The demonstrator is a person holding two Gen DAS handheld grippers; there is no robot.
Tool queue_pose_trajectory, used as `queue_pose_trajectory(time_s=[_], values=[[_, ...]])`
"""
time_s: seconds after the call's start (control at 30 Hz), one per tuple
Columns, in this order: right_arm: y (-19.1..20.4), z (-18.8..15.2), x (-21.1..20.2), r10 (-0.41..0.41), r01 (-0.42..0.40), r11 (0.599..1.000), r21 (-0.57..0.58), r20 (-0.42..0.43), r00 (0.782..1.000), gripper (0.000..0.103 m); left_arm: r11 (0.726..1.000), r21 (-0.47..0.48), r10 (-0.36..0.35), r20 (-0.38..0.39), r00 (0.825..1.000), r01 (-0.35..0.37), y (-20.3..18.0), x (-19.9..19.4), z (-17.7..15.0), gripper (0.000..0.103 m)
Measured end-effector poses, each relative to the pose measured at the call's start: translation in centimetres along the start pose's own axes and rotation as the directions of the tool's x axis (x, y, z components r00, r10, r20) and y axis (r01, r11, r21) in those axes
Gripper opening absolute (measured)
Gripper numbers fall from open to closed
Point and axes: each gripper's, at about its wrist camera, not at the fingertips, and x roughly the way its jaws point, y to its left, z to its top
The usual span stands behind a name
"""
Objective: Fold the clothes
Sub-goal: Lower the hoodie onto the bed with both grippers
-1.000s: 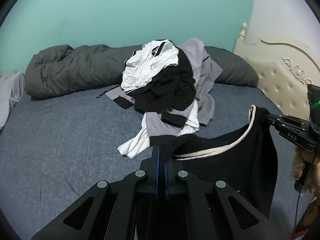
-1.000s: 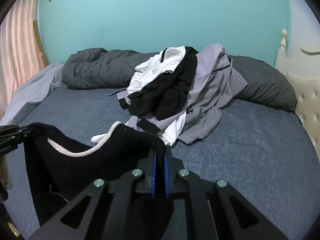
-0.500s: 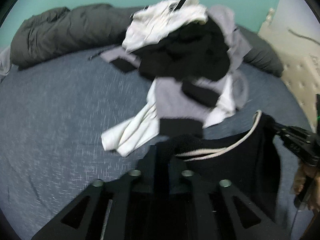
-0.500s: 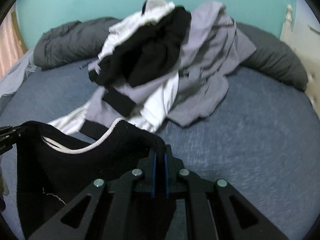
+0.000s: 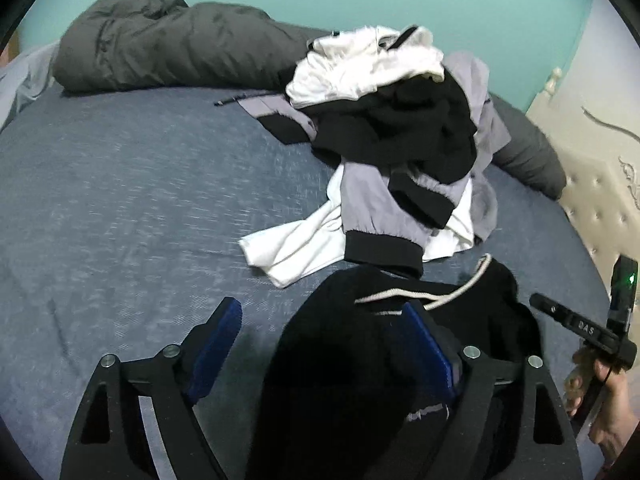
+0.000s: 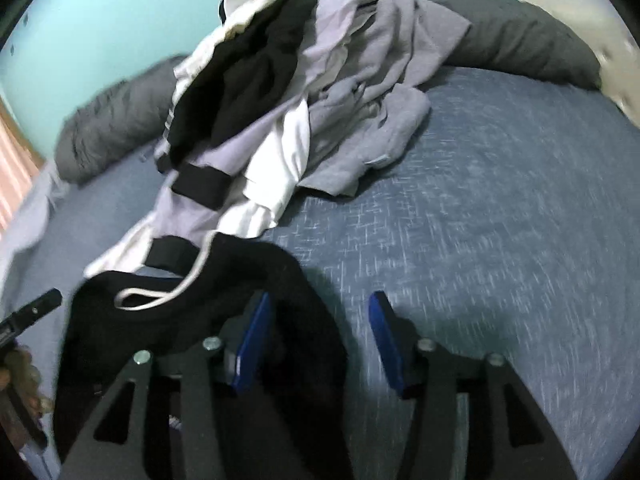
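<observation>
A black garment (image 5: 360, 364) with a white-trimmed neckline lies crumpled on the blue bed sheet (image 5: 120, 200), right in front of both grippers. My left gripper (image 5: 324, 340) is open; the cloth drapes over its right finger and nothing is pinched. In the right wrist view the same black garment (image 6: 180, 312) hangs over the left finger of my right gripper (image 6: 320, 320), which is also open, over bare sheet (image 6: 500, 200). A pile of white, black and grey clothes (image 5: 392, 132) sits just beyond the garment.
A dark grey duvet (image 5: 180, 44) is rolled along the teal wall. A cream tufted headboard (image 5: 600, 160) bounds the bed on the right. A person's hand (image 5: 600, 400) holds the right gripper's handle at the right edge. The pile (image 6: 280, 100) leans on the duvet (image 6: 520, 36).
Both grippers went from shut on the black garment's shoulders to open. The garment, held stretched between them before, has dropped onto the bed, and both cameras have moved down and closer to the pile.
</observation>
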Motion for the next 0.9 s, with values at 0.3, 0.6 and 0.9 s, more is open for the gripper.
queue_pose_trajectory(time_s=[0.3,0.6,0.9], values=[[5.1,-5.6,-4.5,0.105,-0.125,0.981,-0.151,-0.134,0.985,0.052,0.999,-0.012,0.036,0.042,0.998,-0.035,3.4,-8.8,-7.7,0.087],[5.6,-8.5,-3.2,0.042,-0.063,0.990,-0.126,-0.166,0.985,0.052,0.995,-0.099,0.031,0.059,0.998,-0.025,6.8,-10.8,-14.0,0.088],[6.3,-9.4,-0.5,-0.088,0.055,0.979,-0.195,-0.167,0.982,0.023,0.994,-0.111,0.010,0.084,0.996,0.000,8.1,-10.6,-15.4,0.088]])
